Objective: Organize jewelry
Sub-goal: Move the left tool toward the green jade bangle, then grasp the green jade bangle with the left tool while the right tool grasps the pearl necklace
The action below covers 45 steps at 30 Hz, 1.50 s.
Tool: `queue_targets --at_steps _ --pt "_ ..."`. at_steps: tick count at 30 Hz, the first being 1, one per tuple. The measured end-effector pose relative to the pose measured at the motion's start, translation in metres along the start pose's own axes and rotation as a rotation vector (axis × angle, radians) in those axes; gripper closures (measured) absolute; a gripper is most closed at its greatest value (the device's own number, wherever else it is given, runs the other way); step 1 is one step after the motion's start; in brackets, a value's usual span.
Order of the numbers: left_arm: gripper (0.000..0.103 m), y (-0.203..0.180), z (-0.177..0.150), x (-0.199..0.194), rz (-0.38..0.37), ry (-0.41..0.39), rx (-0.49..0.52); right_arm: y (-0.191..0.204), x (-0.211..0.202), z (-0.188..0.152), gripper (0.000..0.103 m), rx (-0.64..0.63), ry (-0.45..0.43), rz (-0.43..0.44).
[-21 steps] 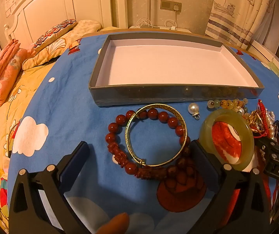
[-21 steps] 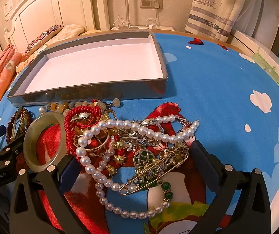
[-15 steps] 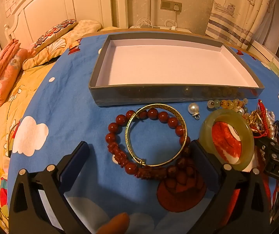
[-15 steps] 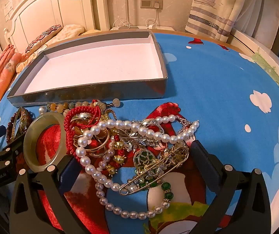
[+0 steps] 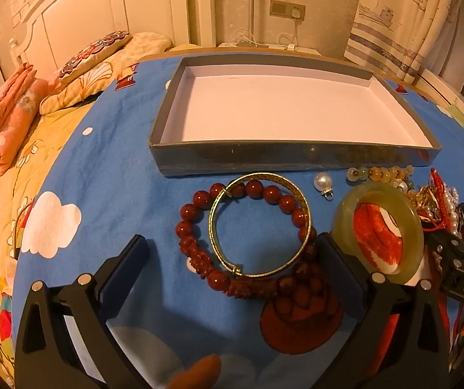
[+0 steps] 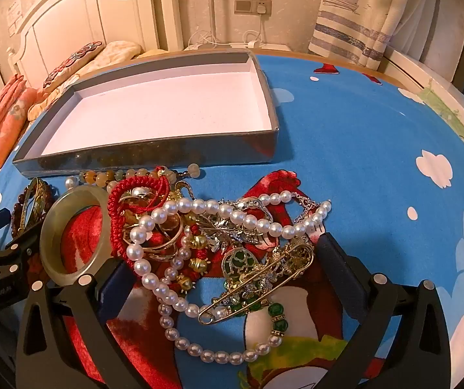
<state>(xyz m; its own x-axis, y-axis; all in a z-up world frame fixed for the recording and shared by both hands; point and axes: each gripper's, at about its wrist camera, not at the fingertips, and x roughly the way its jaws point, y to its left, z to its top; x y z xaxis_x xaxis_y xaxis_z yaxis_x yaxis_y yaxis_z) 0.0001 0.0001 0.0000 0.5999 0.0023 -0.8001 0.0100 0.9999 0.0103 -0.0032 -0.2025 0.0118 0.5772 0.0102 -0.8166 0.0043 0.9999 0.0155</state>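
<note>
- The left hand-held gripper (image 5: 232, 259) has its two fingers wide apart, and it holds nothing.
- Under it lie a red bead bracelet (image 5: 199, 207) and a thin gold bangle (image 5: 303, 201) on top of it, on the blue cloth (image 5: 118, 168) of the desk.
- The right hand-held gripper (image 6: 222, 272) is wide apart too, with nothing held.
- Below it sits a messy pile: a pearl necklace (image 6: 199, 207), a red cord bracelet (image 6: 141, 184) and a big gold pin (image 6: 258, 285) (all tangled together).
- A green jade bangle (image 6: 50, 227) lies just beside the pile.
- The grey box (image 5: 264, 159) stands open behind the jewelry.
</note>
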Motion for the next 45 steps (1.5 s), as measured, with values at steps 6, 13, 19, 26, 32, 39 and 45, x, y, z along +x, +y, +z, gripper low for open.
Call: queue_targets --at_steps 6,13,19,26,32,39,45 --pt "0.002 0.002 0.002 0.001 0.001 0.000 -0.003 -0.001 -0.001 -0.001 0.004 -0.010 0.002 0.012" --pt "0.002 0.002 0.002 0.001 0.001 0.001 -0.001 -0.002 -0.004 -0.005 0.004 -0.060 0.039 0.050" --pt "0.002 0.001 0.002 0.001 0.003 0.002 -0.002 -0.012 -0.011 -0.009 0.004 -0.140 0.073 0.150" --pt "0.002 0.010 -0.004 -0.004 -0.006 0.015 0.009 -0.028 -0.022 -0.019 0.004 -0.153 0.076 0.259" --pt "0.002 0.019 -0.031 -0.028 -0.119 -0.014 0.010 -0.033 -0.025 -0.022 0.004 -0.212 0.086 0.313" --pt "0.012 0.034 -0.034 -0.054 -0.132 -0.119 -0.050 -0.042 -0.023 -0.017 0.004 -0.185 0.081 0.356" --pt "0.014 0.000 -0.012 -0.061 -0.180 -0.141 0.070 -0.055 -0.027 -0.017 0.005 -0.126 0.051 0.385"
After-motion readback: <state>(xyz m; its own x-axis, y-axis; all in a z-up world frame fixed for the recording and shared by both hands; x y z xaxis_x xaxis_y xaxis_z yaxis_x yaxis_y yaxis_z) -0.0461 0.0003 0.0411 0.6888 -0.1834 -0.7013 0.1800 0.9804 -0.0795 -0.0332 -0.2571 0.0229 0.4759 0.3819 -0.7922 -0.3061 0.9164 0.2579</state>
